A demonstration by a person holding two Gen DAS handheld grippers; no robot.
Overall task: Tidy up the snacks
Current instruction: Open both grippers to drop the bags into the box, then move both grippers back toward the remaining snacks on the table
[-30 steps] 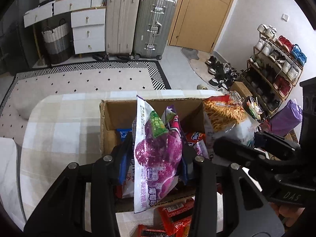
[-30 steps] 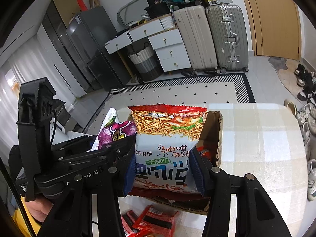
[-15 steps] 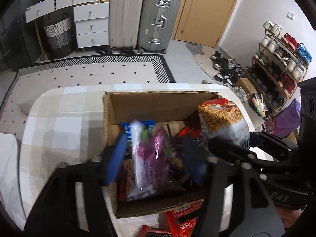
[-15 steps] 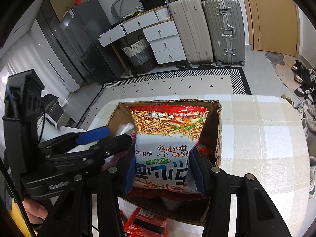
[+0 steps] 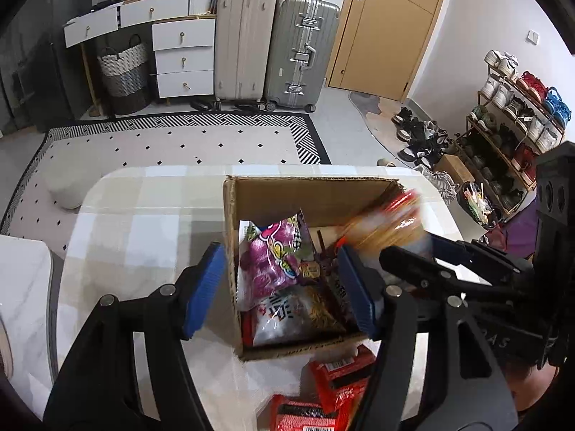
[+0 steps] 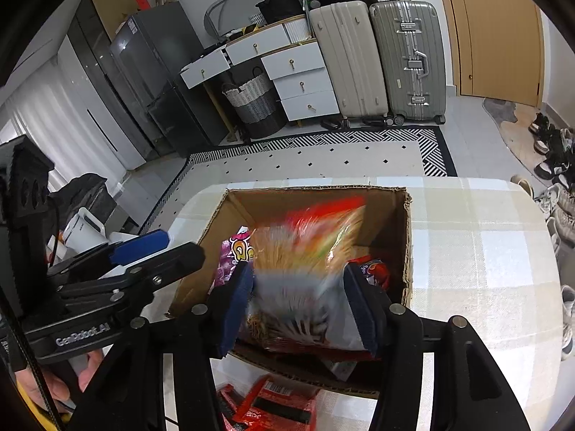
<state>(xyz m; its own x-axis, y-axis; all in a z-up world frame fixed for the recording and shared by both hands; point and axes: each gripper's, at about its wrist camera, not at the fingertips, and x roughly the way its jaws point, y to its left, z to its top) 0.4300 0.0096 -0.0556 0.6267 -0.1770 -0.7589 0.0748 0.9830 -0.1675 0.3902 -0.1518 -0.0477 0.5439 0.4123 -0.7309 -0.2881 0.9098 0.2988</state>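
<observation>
Right tongs (image 6: pixel 296 300) mid-release around blurred noodle bag (image 6: pixel 305 258) over cardboard box (image 5: pixel 309 188); left tongs (image 5: pixel 284 287) spread wide, empty, above purple bag (image 5: pixel 269 255), presumably for boxing.

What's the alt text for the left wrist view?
The open left gripper hovers over a cardboard box of snacks, a purple snack bag lying inside. At right, the right gripper lowers a motion-blurred noodle bag; red packets lie on the checked table.

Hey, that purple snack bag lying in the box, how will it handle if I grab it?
The purple snack bag looks puffy and crinkled, so probably light and floppy, denting under the left claw. Its glossy film may slip. It leans on other packets in the cardboard box, so pulling could shift them.
</observation>
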